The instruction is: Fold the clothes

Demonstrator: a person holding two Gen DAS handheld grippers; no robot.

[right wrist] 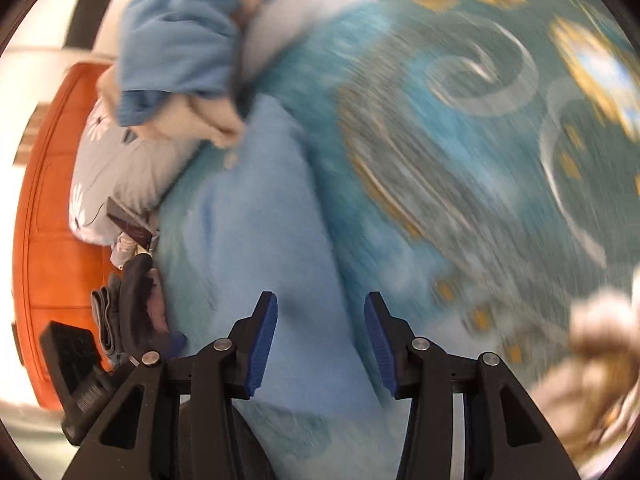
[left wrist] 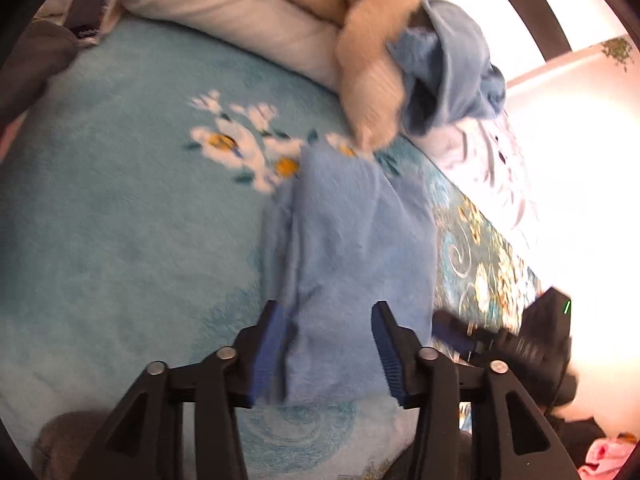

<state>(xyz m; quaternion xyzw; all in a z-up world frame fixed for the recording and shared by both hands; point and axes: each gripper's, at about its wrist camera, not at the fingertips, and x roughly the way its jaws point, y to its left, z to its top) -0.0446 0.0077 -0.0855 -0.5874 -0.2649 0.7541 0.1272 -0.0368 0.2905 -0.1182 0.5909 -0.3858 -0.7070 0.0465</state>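
A light blue fleece garment (left wrist: 344,248) lies in a long folded strip on the teal floral blanket (left wrist: 112,216). My left gripper (left wrist: 326,312) is open, its blue pads on either side of the garment's near end, not closed on it. In the right wrist view the same garment (right wrist: 264,216) runs away from my right gripper (right wrist: 320,300), which is open above its near end. The right gripper also shows in the left wrist view (left wrist: 500,340), at the garment's right side. The right view is motion-blurred.
A heap of clothes lies at the head of the bed: a beige garment (left wrist: 360,40) and a blue one (left wrist: 452,68), over a white pillow (left wrist: 224,12). An orange headboard (right wrist: 52,208) and a grey flowered pillow (right wrist: 120,172) stand left. A pink item (left wrist: 608,452) lies at the lower right.
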